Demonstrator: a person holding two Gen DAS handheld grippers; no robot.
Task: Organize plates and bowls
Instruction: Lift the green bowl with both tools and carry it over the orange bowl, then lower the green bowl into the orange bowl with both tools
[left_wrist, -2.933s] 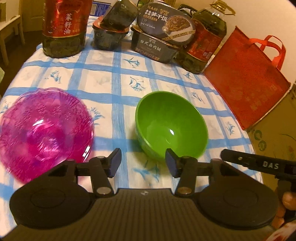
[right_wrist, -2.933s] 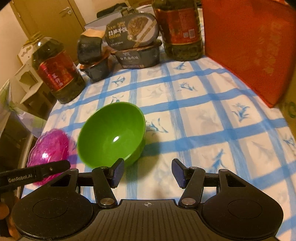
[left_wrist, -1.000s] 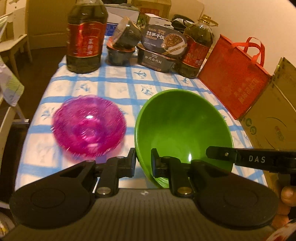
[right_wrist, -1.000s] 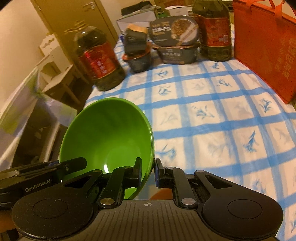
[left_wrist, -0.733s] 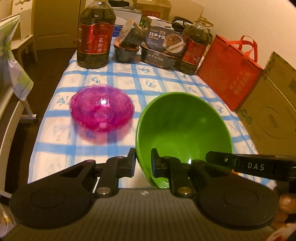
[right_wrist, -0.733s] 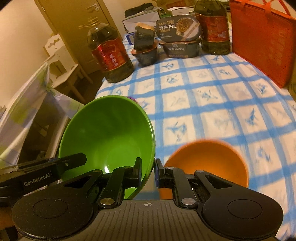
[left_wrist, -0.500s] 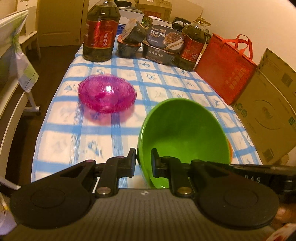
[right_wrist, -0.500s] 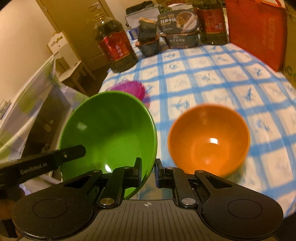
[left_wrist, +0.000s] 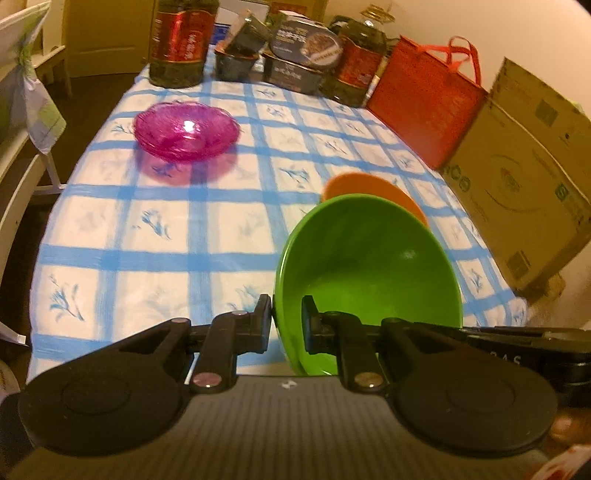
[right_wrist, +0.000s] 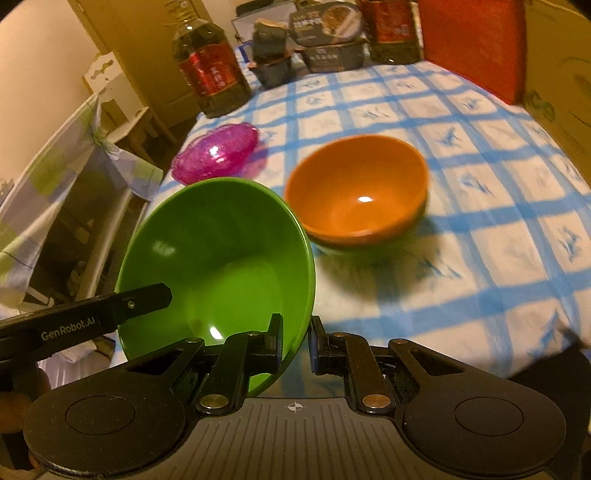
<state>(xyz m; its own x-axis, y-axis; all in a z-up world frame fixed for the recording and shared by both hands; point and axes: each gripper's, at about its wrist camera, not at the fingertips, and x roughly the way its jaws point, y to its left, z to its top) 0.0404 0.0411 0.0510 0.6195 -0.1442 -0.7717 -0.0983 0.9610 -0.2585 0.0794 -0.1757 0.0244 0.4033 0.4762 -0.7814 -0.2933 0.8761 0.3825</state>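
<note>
Glossy green plastic bowl (right_wrist: 221, 254) tilted, lifted off the bench, rim pinched on two sides, just beside upright orange plastic bowl (right_wrist: 356, 195), translucent magenta ribbed glass bowl (left_wrist: 184, 131) upright, well beyond the orange bowl

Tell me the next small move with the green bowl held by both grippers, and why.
Probably carry the green bowl a little further over the orange bowl and lower it in to nest. The left gripper and right gripper each pinch its rim, it hangs tilted above the tablecloth, and the orange bowl sits empty just beyond.
</note>
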